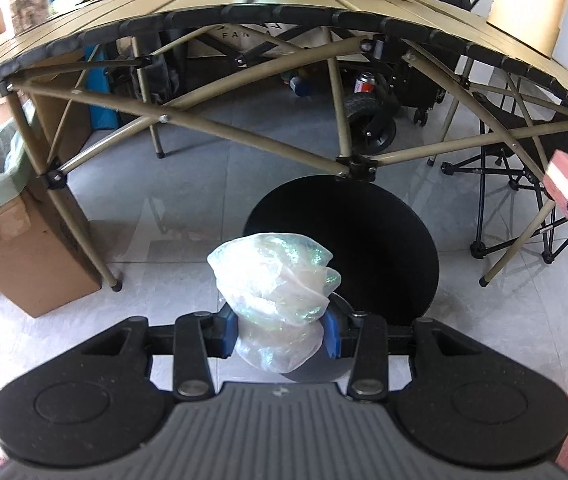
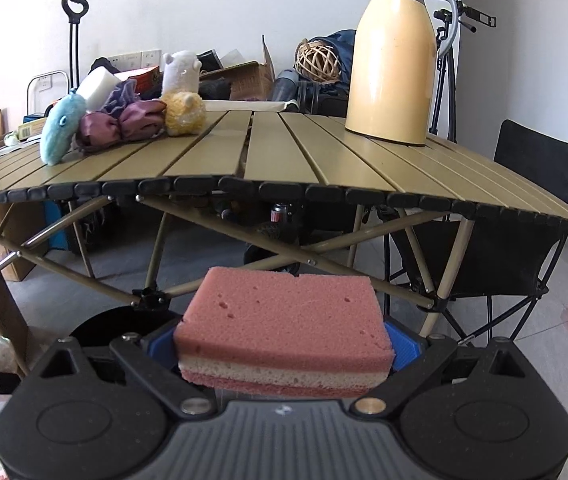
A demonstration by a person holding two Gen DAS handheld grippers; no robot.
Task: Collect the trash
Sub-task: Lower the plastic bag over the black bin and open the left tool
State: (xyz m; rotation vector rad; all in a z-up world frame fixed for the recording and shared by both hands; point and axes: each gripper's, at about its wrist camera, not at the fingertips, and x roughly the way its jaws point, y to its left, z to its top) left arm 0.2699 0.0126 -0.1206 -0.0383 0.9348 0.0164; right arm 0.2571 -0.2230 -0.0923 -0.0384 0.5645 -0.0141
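Clearly the crumpled plastic wrap (image 1: 274, 304) in the left wrist view is almost weightless and squashy: a shiny, translucent wad that gives under pressure and could slide out, so it is best pinched across its bulk, as it is now, low on the wad where the folds bunch. The left gripper (image 1: 280, 334) has its blue fingers (image 1: 226, 334) clamped on either side of that wad, holding it in the air in front of the folding table, whose tabletop (image 1: 84, 40) arches across the top of the view. The gripper tilts steeply down toward the grey floor tiles, and a round black bin (image 1: 363, 240) sits directly below and beyond the wad; a lined cardboard box (image 1: 16, 248) stands off to the left by a table leg. In the right wrist view, the pink sponge (image 2: 284, 328) looks light, springy and grippy, unlikely to slip or break; its short ends are the natural hold. The right gripper (image 2: 284, 350) has its fingers (image 2: 403, 346) pressed against those ends, so the sponge is carried flat and clear of the tabletop (image 2: 323, 152), pointing only gently downward. At the left edge of this view the wad and part of the bin's rim show, so the two hands seem near each other.
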